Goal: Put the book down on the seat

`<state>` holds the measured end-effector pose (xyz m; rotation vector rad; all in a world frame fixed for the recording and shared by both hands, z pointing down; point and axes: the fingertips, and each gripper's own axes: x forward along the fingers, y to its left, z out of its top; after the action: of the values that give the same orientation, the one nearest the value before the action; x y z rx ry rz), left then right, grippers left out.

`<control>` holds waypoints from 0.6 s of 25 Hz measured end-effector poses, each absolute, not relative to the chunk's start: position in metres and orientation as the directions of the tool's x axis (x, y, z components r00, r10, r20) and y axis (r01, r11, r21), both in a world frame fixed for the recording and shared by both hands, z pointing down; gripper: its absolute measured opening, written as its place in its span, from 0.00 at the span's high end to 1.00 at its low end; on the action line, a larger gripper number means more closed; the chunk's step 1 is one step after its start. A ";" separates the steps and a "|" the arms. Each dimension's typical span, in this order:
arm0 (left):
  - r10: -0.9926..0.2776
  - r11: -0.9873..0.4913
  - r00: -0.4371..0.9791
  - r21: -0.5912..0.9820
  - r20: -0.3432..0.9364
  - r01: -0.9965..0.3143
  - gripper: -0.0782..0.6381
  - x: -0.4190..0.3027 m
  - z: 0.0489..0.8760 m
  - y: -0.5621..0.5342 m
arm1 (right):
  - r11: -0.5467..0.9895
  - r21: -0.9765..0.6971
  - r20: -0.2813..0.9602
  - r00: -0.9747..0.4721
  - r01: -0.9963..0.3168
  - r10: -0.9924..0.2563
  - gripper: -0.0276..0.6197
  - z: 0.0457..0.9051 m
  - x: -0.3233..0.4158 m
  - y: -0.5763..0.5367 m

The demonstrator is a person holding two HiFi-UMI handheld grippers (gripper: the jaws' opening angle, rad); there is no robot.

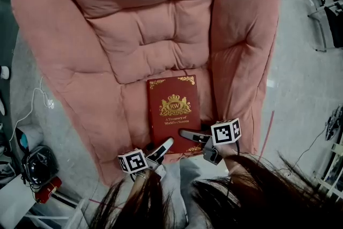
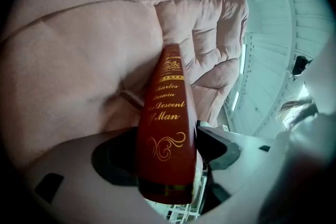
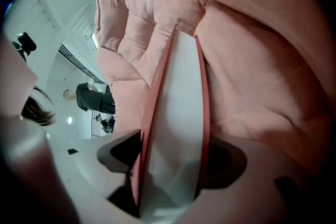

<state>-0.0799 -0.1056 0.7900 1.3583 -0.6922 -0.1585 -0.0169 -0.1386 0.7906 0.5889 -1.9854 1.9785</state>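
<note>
Hair (image 1: pixel 252 185) fills the bottom of the head view. Just past it, the left gripper (image 1: pixel 161 148) and right gripper (image 1: pixel 193 134) sit at the near corners of the red book (image 1: pixel 172 107). Book lies cover up on the pink seat (image 1: pixel 134 110). Left jaws straddle the spine, right jaws the page edge. Both pairs are spread, and the pads look just clear of the covers, though it's hard to be sure.

Glossy, gilt-stamped hardcover book (image 1: pixel 172 112) on soft, matt quilted cloth seat (image 1: pixel 134 35)
</note>
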 end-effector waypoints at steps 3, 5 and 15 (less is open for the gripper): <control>-0.476 0.244 0.788 0.920 0.389 -0.307 0.43 -0.081 0.794 -0.104 | -0.016 -0.866 0.498 -0.863 -0.499 -0.084 0.43 0.794 -0.015 -0.139; -0.469 0.249 0.785 0.913 0.405 -0.322 0.42 -0.081 0.796 -0.104 | -0.014 -0.855 0.518 -0.852 -0.519 -0.082 0.42 0.796 -0.014 -0.138; -0.432 0.263 0.751 0.866 0.499 -0.424 0.39 -0.083 0.803 -0.101 | 0.010 -0.797 0.601 -0.794 -0.604 -0.086 0.38 0.804 -0.007 -0.138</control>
<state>-0.0829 -0.1010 0.8032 1.3455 -0.7824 -0.0065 -0.0072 -0.1378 0.8045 0.7071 -1.9108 1.8384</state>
